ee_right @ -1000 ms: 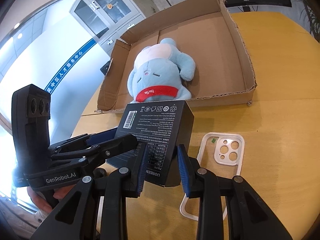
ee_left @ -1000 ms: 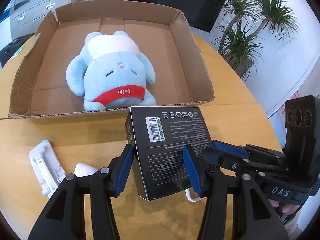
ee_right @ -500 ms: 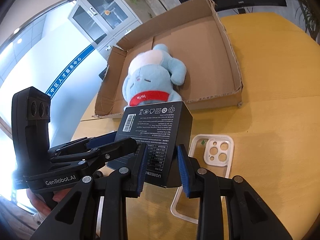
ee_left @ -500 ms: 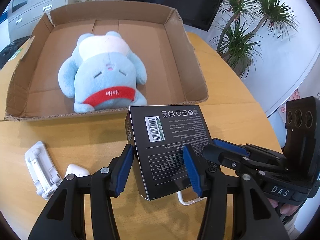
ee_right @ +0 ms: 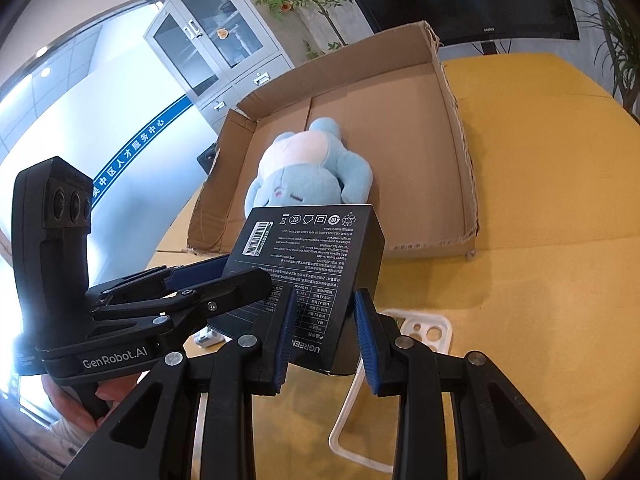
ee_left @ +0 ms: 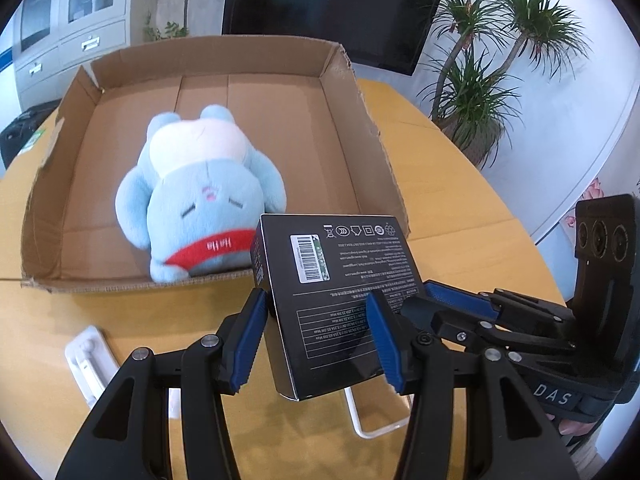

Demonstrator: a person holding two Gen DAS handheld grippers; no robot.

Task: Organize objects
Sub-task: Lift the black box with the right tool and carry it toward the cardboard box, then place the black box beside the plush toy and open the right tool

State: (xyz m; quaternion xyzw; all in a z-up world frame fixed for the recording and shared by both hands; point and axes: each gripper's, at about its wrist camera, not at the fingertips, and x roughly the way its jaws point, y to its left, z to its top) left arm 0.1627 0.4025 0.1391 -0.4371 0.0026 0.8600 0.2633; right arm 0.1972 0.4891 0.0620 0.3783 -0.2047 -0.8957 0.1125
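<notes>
Now both grippers clamp one black box (ee_left: 336, 300), which hangs clear of the yellow table (ee_left: 460, 184). Left gripper (ee_left: 316, 340) pinches the box across its wider faces, blue pads (ee_left: 250, 340) pressed on either side, jaws at a middling spread. Right gripper (ee_right: 322, 338) squeezes the box's narrower end, jaws closer together, pads (ee_right: 366, 340) tight against it. In the left view, the right gripper shows at 4 o'clock; in the right view, the left gripper is at 8 o'clock.

Beyond the box, at 11 o'clock in the left view, a shallow carton (ee_left: 360, 92) sits on the table with a blue plush (ee_left: 200, 200) lying inside, near its front wall. The box's far edge overlaps the plush and the carton's front rim in both views.

On the table under the grippers lie a clear phone case (ee_right: 424, 328), at 6 o'clock in the right view, and a white stand (ee_left: 90, 360), at 8 o'clock in the left view.
</notes>
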